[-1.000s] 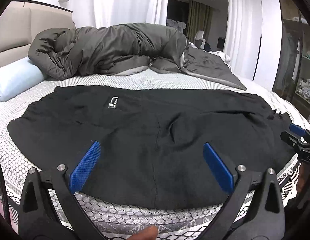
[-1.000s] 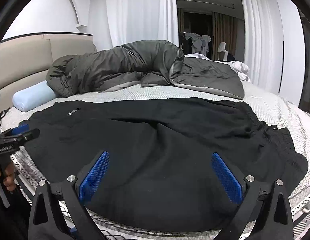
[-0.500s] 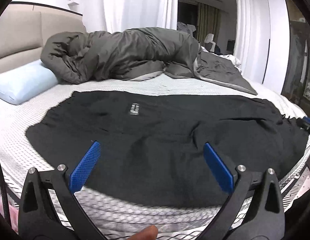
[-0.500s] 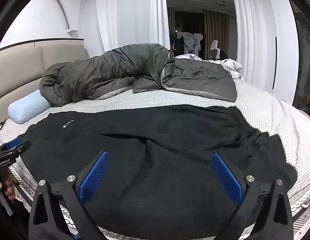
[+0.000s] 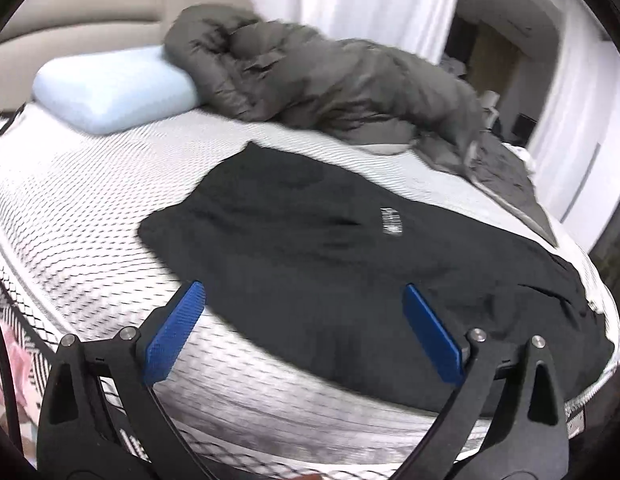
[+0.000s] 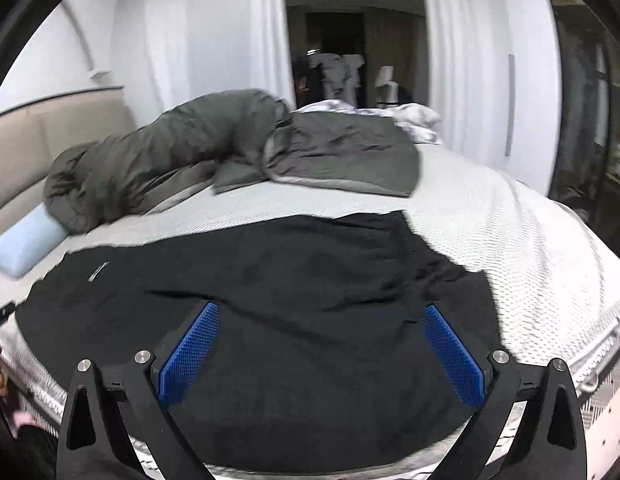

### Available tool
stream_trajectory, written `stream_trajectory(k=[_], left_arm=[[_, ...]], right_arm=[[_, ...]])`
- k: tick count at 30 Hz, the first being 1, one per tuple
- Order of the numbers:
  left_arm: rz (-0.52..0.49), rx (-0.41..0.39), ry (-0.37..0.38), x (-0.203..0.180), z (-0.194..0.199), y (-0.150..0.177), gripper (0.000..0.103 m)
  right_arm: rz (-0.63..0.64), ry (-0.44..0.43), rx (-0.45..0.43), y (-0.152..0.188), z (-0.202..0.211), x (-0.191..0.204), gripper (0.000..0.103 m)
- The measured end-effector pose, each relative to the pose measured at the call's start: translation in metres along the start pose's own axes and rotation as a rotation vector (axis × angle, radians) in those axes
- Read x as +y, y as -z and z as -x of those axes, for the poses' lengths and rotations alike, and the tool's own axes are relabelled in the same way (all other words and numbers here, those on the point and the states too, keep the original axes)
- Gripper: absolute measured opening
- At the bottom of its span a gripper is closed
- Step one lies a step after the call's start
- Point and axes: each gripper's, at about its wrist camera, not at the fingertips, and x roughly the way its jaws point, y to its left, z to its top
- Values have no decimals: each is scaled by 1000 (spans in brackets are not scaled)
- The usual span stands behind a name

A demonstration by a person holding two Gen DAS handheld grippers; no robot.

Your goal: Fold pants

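Left hand-held gripper (image 5: 304, 332) and right hand-held gripper (image 6: 321, 354) both gape wide, empty.

black pants (image 5: 349, 264), white dotted-weave mattress (image 5: 90, 208), grey duvet (image 5: 329, 80), pale blue pillow (image 5: 110, 88), blue gripper pads (image 5: 172, 338)

The bed (image 5: 90, 216) is viewed low from its near edge by both wrist cameras, each facing across it toward the headboard (image 6: 50, 136) and curtains (image 6: 214, 40). The black pants (image 5: 349, 256), grey duvet (image 6: 198, 152) and blue pillow (image 5: 110, 88) are shared.
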Motion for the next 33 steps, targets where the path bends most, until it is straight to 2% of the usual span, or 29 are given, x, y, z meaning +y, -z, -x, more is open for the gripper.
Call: stream_trajectory(k=[2, 4, 5, 7, 9, 10, 12, 14, 15, 17, 19, 24, 28, 31, 33], left_arm=[[49, 37, 7, 22, -9, -2, 90], [79, 75, 12, 39, -21, -3, 88], [87, 91, 9, 45, -28, -3, 82], [118, 122, 36, 57, -41, -4, 78], [134, 114, 67, 64, -48, -7, 76], [142, 113, 77, 68, -51, -9, 71], [177, 118, 87, 74, -58, -14, 53], [214, 123, 84, 77, -70, -20, 12], [218, 122, 86, 78, -72, -22, 6], [224, 82, 92, 81, -67, -22, 2], [212, 43, 55, 83, -54, -16, 2], [205, 36, -3, 87, -27, 6, 2], [186, 37, -48, 82, -21, 9, 2], [181, 42, -68, 78, -19, 8, 2], [172, 50, -79, 74, -22, 6, 2]], right_arm=[[-28, 25, -11, 2, 6, -12, 103], [-46, 45, -13, 7, 12, -21, 103], [-53, 51, -11, 9, 15, -25, 103], [-68, 69, -4, 16, 22, -31, 103], [-79, 84, -3, 24, 32, -34, 103], [-82, 92, -3, 28, 37, -35, 103], [-78, 99, -3, 34, 44, -34, 103], [-74, 106, 4, 38, 45, -36, 103], [-74, 105, 10, 41, 45, -36, 103], [-79, 101, 23, 45, 41, -38, 103], [-97, 101, 39, 50, 34, -44, 103], [-196, 84, 99, 69, 7, -82, 103], [-302, 19, 141, 81, -15, -112, 103], [-358, -43, 140, 81, -26, -125, 103], [-406, -108, 171, 79, -39, -136, 96]])
